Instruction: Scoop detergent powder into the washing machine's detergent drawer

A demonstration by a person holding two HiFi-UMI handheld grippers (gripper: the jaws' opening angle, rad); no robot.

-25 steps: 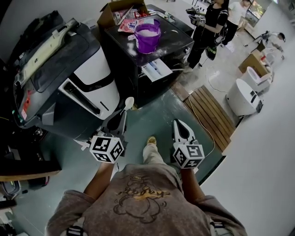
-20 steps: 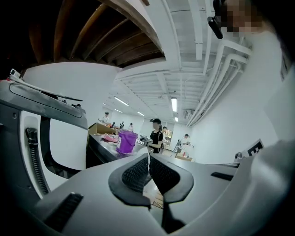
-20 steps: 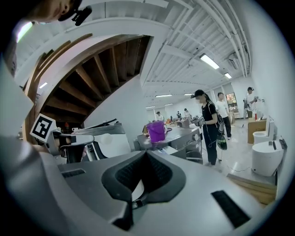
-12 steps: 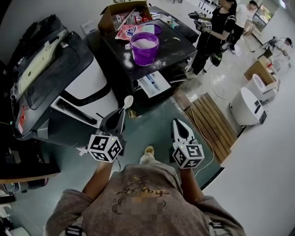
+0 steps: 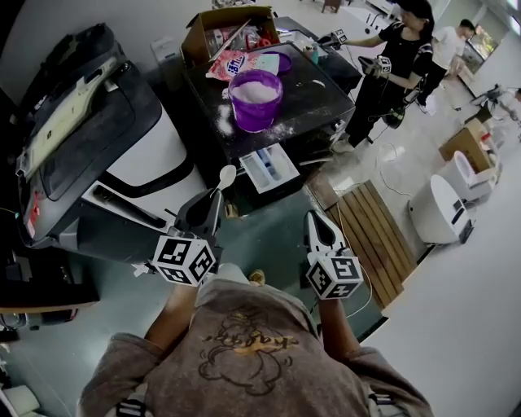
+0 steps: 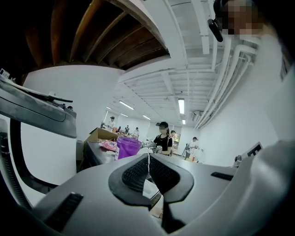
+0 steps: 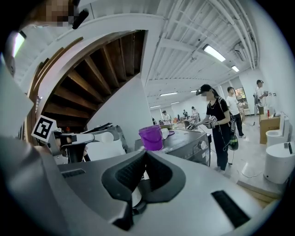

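My left gripper [image 5: 213, 202] is shut on the handle of a white plastic spoon [image 5: 226, 177], whose bowl points up toward the washing machine [image 5: 313, 94]. In the left gripper view the thin white handle [image 6: 148, 160] sits pinched between the pads. A purple bucket [image 5: 255, 98] of white powder stands on the dark machine top. Below it the detergent drawer [image 5: 269, 167] is pulled out. My right gripper [image 5: 317, 220] hangs over the green floor, shut on nothing. The right gripper view shows the purple bucket [image 7: 150, 137] ahead and the spoon [image 7: 103, 137] at left.
A large white-and-black appliance [image 5: 122, 147] fills the left. A cardboard box [image 5: 228, 24], a detergent bag [image 5: 240, 61] and a purple lid [image 5: 282, 59] lie behind the bucket. Two people [image 5: 399, 49] stand at the right, near a wooden pallet [image 5: 370, 208] and a white round machine [image 5: 444, 208].
The washing machine with bucket and drawer has come closer in the head view as the person stepped forward. Both grippers stay shut, the spoon still in the left one.
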